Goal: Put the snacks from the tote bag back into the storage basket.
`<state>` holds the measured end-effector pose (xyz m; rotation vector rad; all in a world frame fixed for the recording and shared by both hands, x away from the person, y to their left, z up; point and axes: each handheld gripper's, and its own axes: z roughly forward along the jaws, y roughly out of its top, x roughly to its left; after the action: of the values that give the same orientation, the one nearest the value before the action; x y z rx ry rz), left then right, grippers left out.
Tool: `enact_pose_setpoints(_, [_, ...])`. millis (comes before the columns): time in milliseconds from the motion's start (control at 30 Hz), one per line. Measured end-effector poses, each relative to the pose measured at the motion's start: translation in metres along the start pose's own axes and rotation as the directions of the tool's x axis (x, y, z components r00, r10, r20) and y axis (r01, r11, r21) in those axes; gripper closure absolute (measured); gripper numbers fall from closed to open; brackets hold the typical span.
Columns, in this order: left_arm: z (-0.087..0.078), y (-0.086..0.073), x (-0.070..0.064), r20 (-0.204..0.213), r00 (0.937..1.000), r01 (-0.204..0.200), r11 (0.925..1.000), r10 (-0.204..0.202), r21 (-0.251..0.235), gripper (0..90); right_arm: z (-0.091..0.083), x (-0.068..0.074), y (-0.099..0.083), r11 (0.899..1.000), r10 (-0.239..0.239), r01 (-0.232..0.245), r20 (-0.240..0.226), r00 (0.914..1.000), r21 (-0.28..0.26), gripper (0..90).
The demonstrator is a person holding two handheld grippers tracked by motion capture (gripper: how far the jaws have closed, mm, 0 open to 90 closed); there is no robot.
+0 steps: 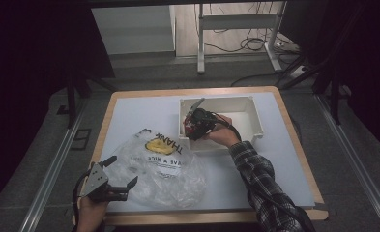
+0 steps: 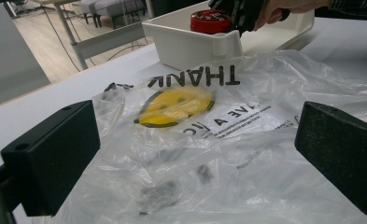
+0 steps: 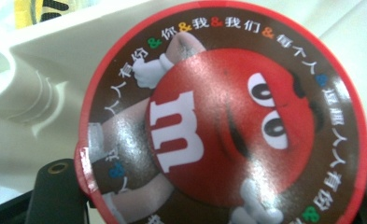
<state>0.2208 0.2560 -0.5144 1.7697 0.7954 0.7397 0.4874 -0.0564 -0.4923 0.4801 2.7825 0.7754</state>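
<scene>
We are holding a round red-lidded candy tub (image 3: 228,116) in the right gripper (image 1: 195,124), just inside the near left corner of the white plastic bin (image 1: 255,118) at the middle of the table (image 1: 129,108). In the right gripper view the lid is sitting between the two black jaws at the bottom edge, so the claw appears to be clamped on the tub, though the contact itself is lying out of frame. From the left gripper view the tub's red top (image 2: 210,21) is showing above the bin's rim (image 2: 190,39).

The left gripper (image 1: 111,182) is waiting with its jaws spread wide and holding nothing, at the near edge of the crumpled clear plastic bag (image 1: 161,166) with the yellow smiley print (image 2: 176,106).

We judge that the tub is being moved between bin and bag. The next move is calling for the left claw to pinch the bag's rim and hold its mouth open.
</scene>
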Motion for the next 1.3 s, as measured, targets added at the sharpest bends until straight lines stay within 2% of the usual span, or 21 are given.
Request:
enact_pose_setpoints(333, [0.000, 0.000, 0.000, 0.000, 1.0000, -0.005, 1.0000, 0.005, 0.004, 0.0, 0.006, 0.001, 0.000, 1.000, -0.008, 0.008, -0.007, 0.9999, 0.007, 25.5])
enact_pose_setpoints(1033, [0.000, 0.000, 0.000, 0.000, 1.0000, -0.007, 1.0000, 0.007, 0.006, 0.1, 0.014, -0.002, -0.005, 1.000, 0.013, -0.013, -0.024, 0.9996, 0.018, 25.5])
enact_pose_setpoints(1300, [0.000, 0.000, 0.000, -0.001, 1.0000, -0.008, 0.9999, 0.008, 0.008, 0.1, 0.015, -0.005, -0.005, 1.000, 0.013, -0.012, -0.048, 0.9988, 0.020, 25.3])
